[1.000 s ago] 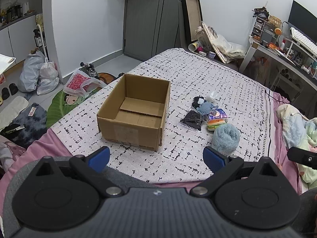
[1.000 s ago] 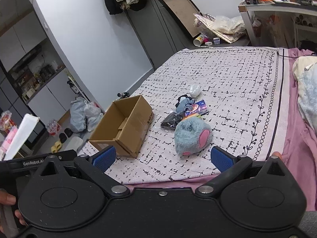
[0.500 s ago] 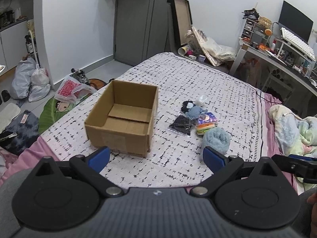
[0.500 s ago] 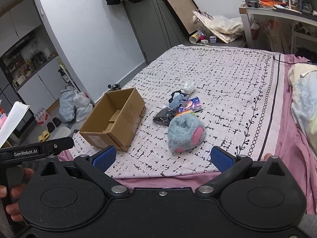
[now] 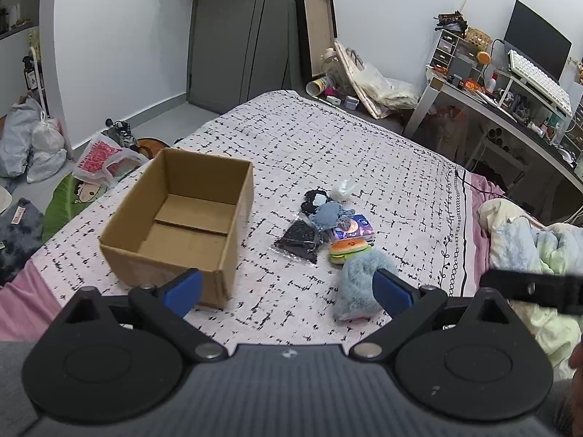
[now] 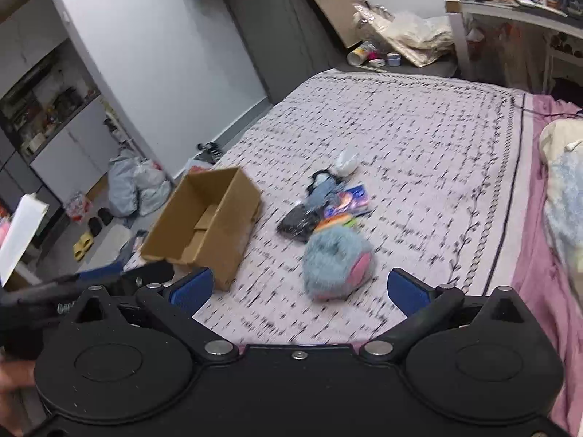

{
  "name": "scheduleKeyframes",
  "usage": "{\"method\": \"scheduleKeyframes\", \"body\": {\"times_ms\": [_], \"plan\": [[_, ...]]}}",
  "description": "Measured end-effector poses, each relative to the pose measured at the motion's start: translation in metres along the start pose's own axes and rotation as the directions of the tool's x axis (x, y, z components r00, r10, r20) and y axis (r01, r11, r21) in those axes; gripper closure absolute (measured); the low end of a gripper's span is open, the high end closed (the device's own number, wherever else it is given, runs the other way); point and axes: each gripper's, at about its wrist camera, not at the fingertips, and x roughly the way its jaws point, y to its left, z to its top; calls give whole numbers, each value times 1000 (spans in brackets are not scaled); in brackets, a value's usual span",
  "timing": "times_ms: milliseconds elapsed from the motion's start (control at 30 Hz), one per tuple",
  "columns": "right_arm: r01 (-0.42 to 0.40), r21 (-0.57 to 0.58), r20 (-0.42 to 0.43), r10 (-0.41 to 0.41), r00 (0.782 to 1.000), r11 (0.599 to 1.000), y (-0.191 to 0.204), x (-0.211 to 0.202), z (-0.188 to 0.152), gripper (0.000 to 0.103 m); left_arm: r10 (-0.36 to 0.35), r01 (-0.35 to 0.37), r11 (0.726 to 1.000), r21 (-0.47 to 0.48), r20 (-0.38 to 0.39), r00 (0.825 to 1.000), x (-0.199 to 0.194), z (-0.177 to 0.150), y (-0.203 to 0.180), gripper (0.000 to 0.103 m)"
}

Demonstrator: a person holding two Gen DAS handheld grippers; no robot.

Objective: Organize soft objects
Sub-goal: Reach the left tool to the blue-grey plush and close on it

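Observation:
An empty cardboard box (image 5: 182, 225) (image 6: 204, 225) stands open on the patterned bedspread (image 5: 364, 153). To its right lies a cluster of soft things: a fluffy blue plush with a pink patch (image 5: 359, 284) (image 6: 335, 262), a burger-shaped toy (image 5: 348, 248), a black pouch (image 5: 300, 238) (image 6: 297, 222), a small blue-grey toy (image 5: 328, 215), a colourful packet (image 5: 355, 227) and a white piece (image 5: 344, 185). My left gripper (image 5: 288, 289) hovers open in front of the box and plush. My right gripper (image 6: 298, 289) is open just short of the plush, empty.
Bedding (image 5: 539, 247) is bunched at the bed's right side. A cluttered desk with a keyboard and monitor (image 5: 528, 73) stands further right. Bags and shoes (image 5: 36, 145) litter the floor on the left, beside grey doors (image 5: 233, 36).
Both grippers have moved closer to the bed; the box and the toy cluster appear larger and nearer. The right view is blurred by motion. Nothing has been taken hold of.

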Motion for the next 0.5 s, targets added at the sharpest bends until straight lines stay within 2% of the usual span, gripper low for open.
{"method": "scheduleKeyframes", "body": {"times_ms": [267, 500], "plan": [[-9, 41, 23, 8, 1000, 999, -14, 15, 26, 0, -1, 1, 1000, -8, -12, 1000, 16, 13, -11, 6], [-23, 132, 25, 19, 999, 991, -44, 35, 20, 0, -12, 11, 1000, -25, -26, 1000, 39, 24, -22, 8]]}}
